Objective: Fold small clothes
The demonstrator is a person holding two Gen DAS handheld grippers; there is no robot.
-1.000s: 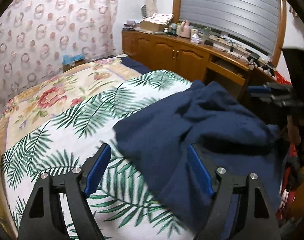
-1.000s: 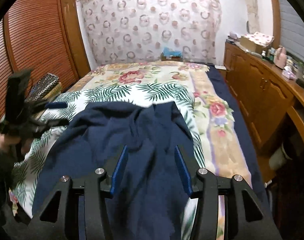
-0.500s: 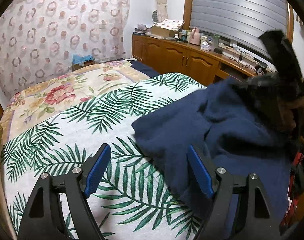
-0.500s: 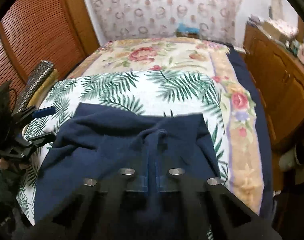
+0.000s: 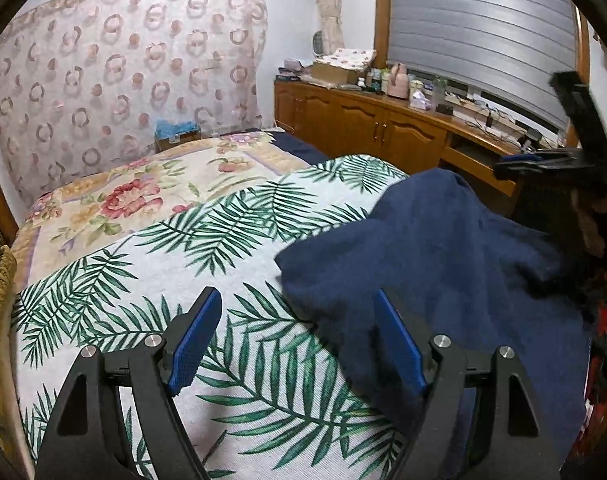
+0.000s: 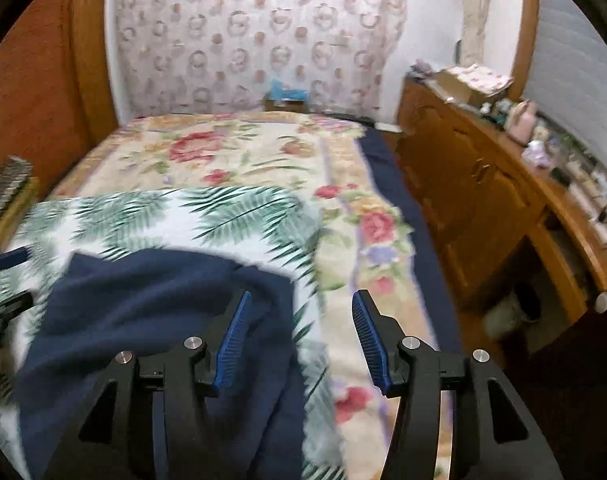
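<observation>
Across the palm-print bedspread we see our right gripper, clamped on the navy garment half a second ago, now spread wide and empty beside it, our left gripper wide at its edge, so the fold looks laid.

A home bedroom — a bed under floral covers, wooden cabinets, curtained wall.
</observation>
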